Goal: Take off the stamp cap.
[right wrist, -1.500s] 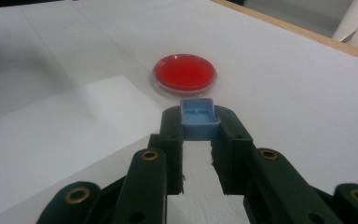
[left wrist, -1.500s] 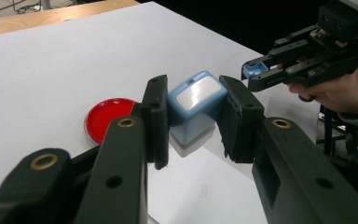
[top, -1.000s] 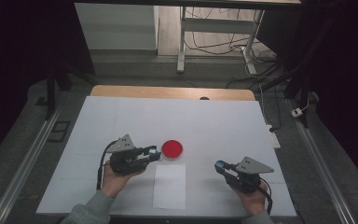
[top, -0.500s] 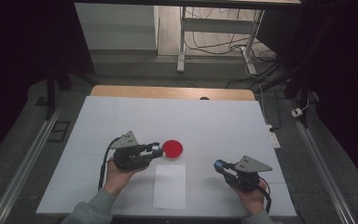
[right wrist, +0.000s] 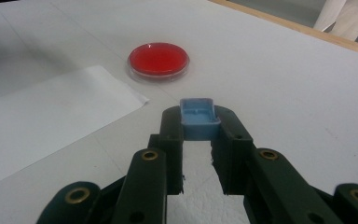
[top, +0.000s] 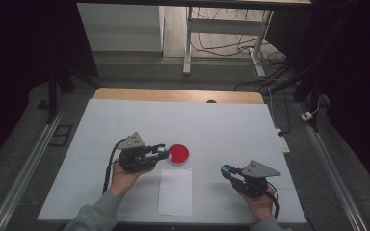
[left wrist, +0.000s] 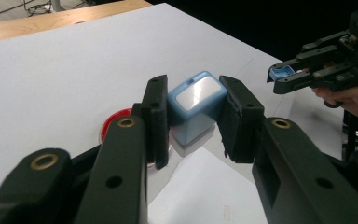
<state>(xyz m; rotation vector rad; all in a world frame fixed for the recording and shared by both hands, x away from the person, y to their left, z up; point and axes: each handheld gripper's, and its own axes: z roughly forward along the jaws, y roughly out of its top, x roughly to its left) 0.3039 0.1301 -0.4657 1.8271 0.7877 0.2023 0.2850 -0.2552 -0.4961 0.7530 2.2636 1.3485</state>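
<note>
Here: a small blue stamp and its cap, parted, one piece clamped in each claw.

Clamped by the side walls in the left gripper point(left wrist: 193, 119): one small blue plastic self-inking stamp body point(left wrist: 196, 100), glossy pale panel up, held just left of the one round red ink pad in its clear shallow dish point(top: 178, 154), near the middle of the white table point(top: 221, 125). Pinched narrow at the tips of the right gripper point(right wrist: 198, 126): one little blue plastic cap point(right wrist: 197, 117), hollow side up, above the table's near right. Between the hands, nearer the table's front edge: one white sheet of paper point(top: 175, 191), lying flat. Likely light, rigid and smooth, so prone to slipping or twisting in the pads; best gripped squarely across the flat opposite walls, never on the printing face. Probably a thin shell, the cap; gentle squeeze only. Count: one stamp, one cap, one pad, one sheet, two grippers.
</note>
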